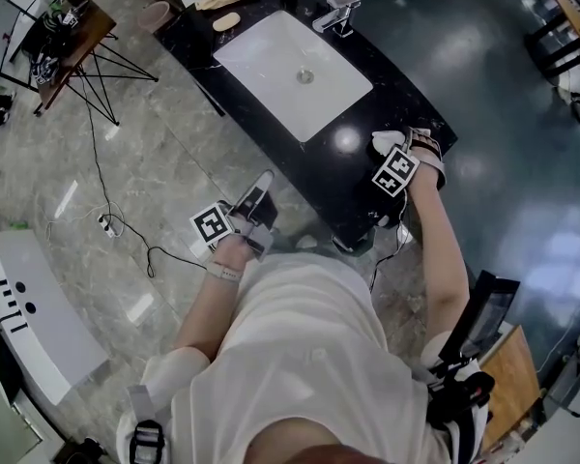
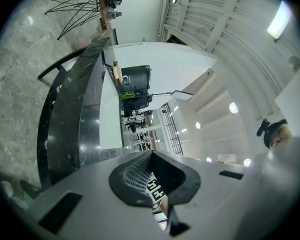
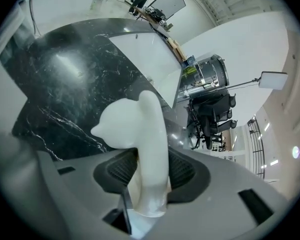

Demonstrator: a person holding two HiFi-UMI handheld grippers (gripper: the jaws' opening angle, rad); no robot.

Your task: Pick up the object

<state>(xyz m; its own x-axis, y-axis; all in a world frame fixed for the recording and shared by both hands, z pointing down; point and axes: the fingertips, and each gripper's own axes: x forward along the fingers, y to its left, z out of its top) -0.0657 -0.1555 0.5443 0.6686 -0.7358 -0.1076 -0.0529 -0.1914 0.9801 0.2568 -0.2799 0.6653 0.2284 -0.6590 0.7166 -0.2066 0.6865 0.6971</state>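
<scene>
The object is a smooth white plastic piece [image 3: 140, 129] with a curved stem and a rounded, pointed lobe. My right gripper [image 3: 151, 168] is shut on its stem, and the lobe sticks out past the pads. In the head view the right gripper [image 1: 391, 153] holds the white object [image 1: 386, 142] over the near right corner of the black marble counter [image 1: 406, 104]. My left gripper [image 1: 262, 184] hangs over the floor just left of the counter's near edge. In its own view the left gripper [image 2: 151, 155] is shut with nothing between the pads.
A white sink basin [image 1: 290, 61] is set into the counter, with a chrome faucet [image 1: 336, 13] behind it. Small items lie at the counter's far end [image 1: 227, 8]. A black tripod [image 1: 97, 75] and a cable [image 1: 116, 225] are on the marble floor, and a white box [image 1: 34, 317] stands at the left.
</scene>
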